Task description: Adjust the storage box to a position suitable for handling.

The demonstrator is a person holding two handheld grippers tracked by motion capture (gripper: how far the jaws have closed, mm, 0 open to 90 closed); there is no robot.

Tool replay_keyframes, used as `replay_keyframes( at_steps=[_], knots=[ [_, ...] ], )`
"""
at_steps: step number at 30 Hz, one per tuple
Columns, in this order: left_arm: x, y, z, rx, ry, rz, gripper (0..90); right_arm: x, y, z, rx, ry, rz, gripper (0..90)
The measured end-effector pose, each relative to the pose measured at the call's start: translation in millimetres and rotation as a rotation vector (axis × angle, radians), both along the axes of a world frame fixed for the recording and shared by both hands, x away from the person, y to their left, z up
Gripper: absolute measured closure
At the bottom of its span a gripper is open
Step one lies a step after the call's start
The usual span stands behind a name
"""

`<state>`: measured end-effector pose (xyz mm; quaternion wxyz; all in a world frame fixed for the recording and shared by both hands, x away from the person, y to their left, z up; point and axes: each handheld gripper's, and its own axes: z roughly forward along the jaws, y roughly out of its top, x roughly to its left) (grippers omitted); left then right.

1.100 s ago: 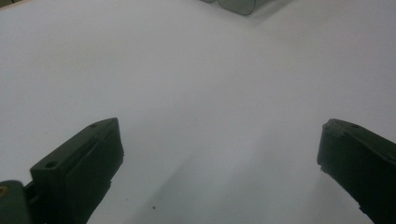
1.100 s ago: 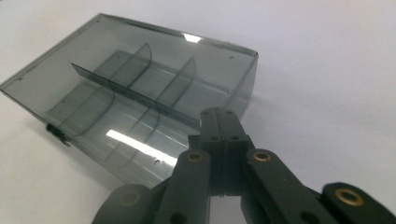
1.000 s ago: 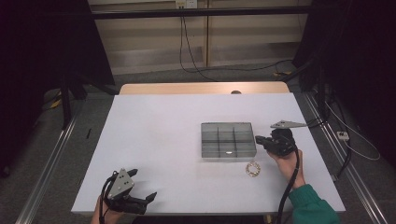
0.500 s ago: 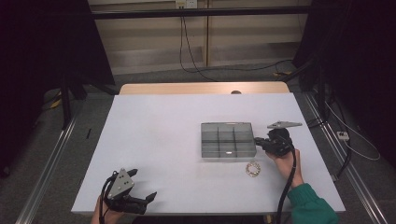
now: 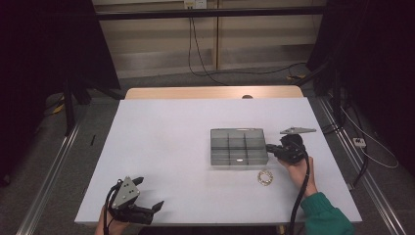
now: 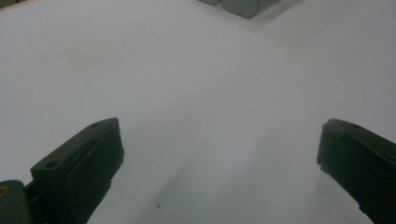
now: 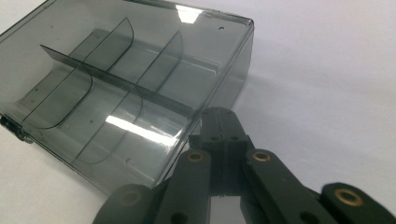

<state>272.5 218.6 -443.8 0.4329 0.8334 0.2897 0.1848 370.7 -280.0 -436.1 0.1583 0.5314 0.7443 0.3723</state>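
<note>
White table [image 5: 186, 147] bears divided box [image 5: 238, 147], ring [image 5: 265, 176]

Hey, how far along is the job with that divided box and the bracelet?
Nothing looks done: the box has empty compartments, and the bracelet lies on the table just outside it. In hand: the right gripper, jaws shut, touches the box's side wall. The left gripper waits open near the table's edge. Left, probably: getting the bracelet into a compartment.

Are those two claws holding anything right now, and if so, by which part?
Nothing is held. The right claw is shut with nothing between its jaws, its tip at the side wall of the clear divided box. The left claw is open over bare table.
</note>
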Motion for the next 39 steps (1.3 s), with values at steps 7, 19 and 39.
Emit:
replay_keyframes(
  at_steps=[7, 19, 39],
  knots=[
    [-0.2, 0.3, 0.1, 0.004, -0.001, -0.002, 0.4, 2.1, 8.5, 0.0, -0.002, -0.001, 0.022, 90.0],
    [0.2, 1.1, 0.8, 0.0, -0.004, 0.007, 0.3, 3.8, 16.9, 0.2, -0.009, 0.013, 0.033, 90.0],
    [0.0, 0.9, 0.7, -0.006, -0.006, 0.001, 0.2, 10.9, 40.7, -4.1, -0.042, 0.023, 0.078, 90.0]
  ],
)
